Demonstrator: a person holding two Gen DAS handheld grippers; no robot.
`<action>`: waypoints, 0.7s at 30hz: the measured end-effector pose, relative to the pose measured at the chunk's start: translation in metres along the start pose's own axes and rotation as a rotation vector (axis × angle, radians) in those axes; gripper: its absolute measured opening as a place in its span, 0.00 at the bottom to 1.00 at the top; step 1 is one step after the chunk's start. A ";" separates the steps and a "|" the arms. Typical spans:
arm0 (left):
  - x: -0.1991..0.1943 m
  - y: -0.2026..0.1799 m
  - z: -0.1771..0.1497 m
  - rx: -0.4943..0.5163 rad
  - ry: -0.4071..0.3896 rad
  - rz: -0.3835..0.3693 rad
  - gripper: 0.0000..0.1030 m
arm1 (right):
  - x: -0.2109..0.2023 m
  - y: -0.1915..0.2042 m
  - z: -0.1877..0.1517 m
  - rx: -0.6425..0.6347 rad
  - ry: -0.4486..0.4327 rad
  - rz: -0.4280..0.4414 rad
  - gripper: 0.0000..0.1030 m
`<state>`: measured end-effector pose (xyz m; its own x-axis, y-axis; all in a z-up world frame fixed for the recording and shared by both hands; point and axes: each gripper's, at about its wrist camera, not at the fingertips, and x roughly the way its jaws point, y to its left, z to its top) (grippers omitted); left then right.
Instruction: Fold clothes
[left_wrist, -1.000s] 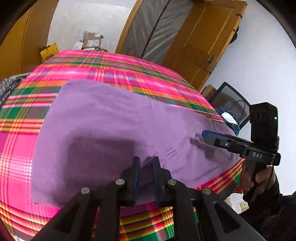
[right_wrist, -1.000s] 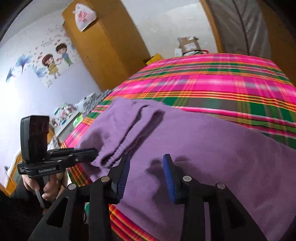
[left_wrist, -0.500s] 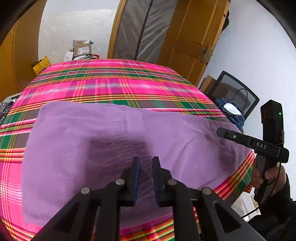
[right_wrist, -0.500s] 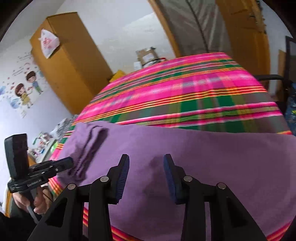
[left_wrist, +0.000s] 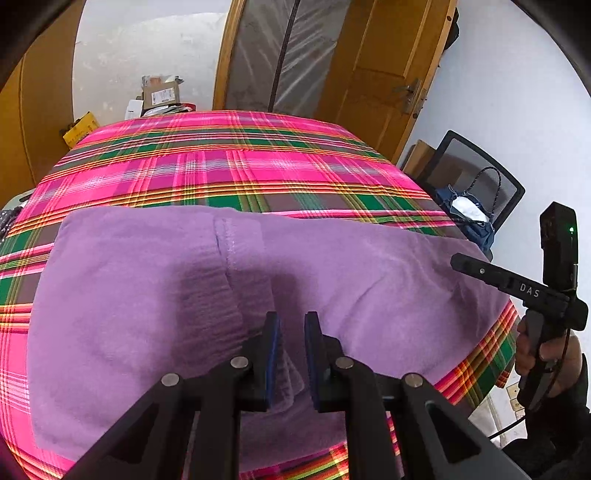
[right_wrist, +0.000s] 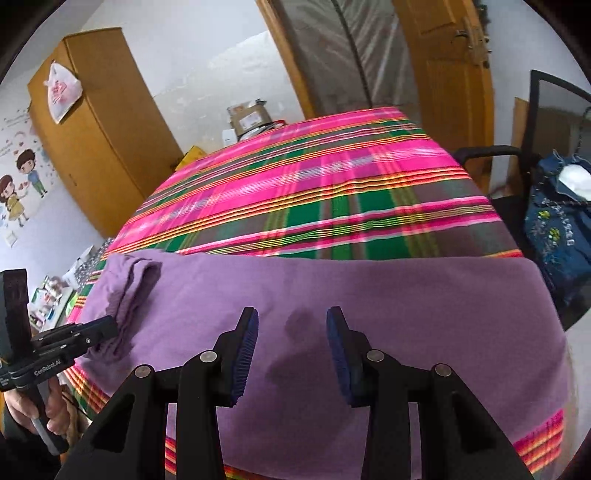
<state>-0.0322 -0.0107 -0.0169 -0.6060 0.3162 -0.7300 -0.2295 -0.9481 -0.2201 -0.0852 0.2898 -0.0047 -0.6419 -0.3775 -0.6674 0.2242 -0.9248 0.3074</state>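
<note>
A purple garment (left_wrist: 332, 288) lies spread flat on the near part of a bed covered with a pink and green plaid cloth (left_wrist: 236, 170). A folded sleeve with a ribbed cuff (left_wrist: 236, 266) lies on top of it. My left gripper (left_wrist: 291, 332) hovers over the near hem with its jaws a narrow gap apart and nothing between them. My right gripper (right_wrist: 291, 332) is wide open and empty above the garment (right_wrist: 369, 295). The sleeve shows bunched at the left in the right wrist view (right_wrist: 129, 288). Each gripper shows in the other's view, the right (left_wrist: 517, 288) and the left (right_wrist: 70, 339).
A black mesh chair (left_wrist: 476, 184) with a blue denim bag (right_wrist: 557, 229) stands by the bed's right side. A wooden door (left_wrist: 388, 66) and a plastic-covered doorway are behind the bed. A wooden wardrobe (right_wrist: 96, 125) and cardboard boxes (left_wrist: 162, 92) stand at the far left.
Both grippers have pulled back and swung towards the middle of the bed, so the garment shows more squarely. The jaws have kept their gaps. The garment lies where it was.
</note>
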 end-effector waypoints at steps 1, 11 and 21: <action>0.001 -0.001 0.001 0.002 0.000 -0.004 0.14 | -0.001 -0.003 0.000 0.005 -0.002 -0.008 0.39; 0.016 -0.030 0.005 0.060 0.027 -0.076 0.14 | -0.023 -0.056 -0.005 0.095 -0.015 -0.100 0.39; 0.028 -0.047 0.004 0.095 0.063 -0.114 0.14 | -0.062 -0.117 -0.024 0.253 -0.062 -0.134 0.39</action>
<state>-0.0419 0.0430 -0.0247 -0.5238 0.4161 -0.7433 -0.3672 -0.8976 -0.2437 -0.0538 0.4203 -0.0160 -0.6992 -0.2416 -0.6729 -0.0504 -0.9221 0.3836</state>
